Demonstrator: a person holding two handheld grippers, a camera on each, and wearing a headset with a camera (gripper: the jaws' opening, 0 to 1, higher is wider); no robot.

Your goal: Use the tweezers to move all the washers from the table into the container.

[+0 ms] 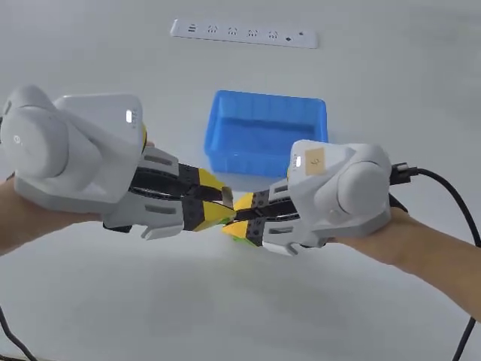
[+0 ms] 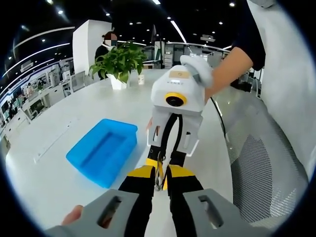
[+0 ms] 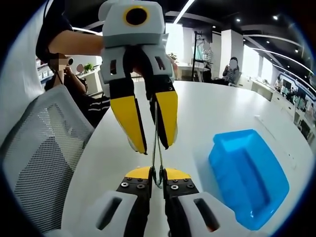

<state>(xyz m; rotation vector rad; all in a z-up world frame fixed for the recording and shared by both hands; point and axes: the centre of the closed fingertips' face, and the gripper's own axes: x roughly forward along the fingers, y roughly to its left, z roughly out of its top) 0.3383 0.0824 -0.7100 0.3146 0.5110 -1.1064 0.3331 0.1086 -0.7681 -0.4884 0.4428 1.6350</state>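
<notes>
Two grippers meet tip to tip above the white table [image 1: 225, 308], just in front of the blue container [image 1: 248, 160]. Your right gripper [image 3: 157, 177] has its jaws closed on one end of the tweezers [image 3: 156, 129], which run straight into your left gripper [image 3: 152, 147]. Your left jaws stand apart, one on each side of the tweezers, with a visible gap. Whether they touch the metal cannot be confirmed. The container sits on the table, apart from both grippers.
</notes>
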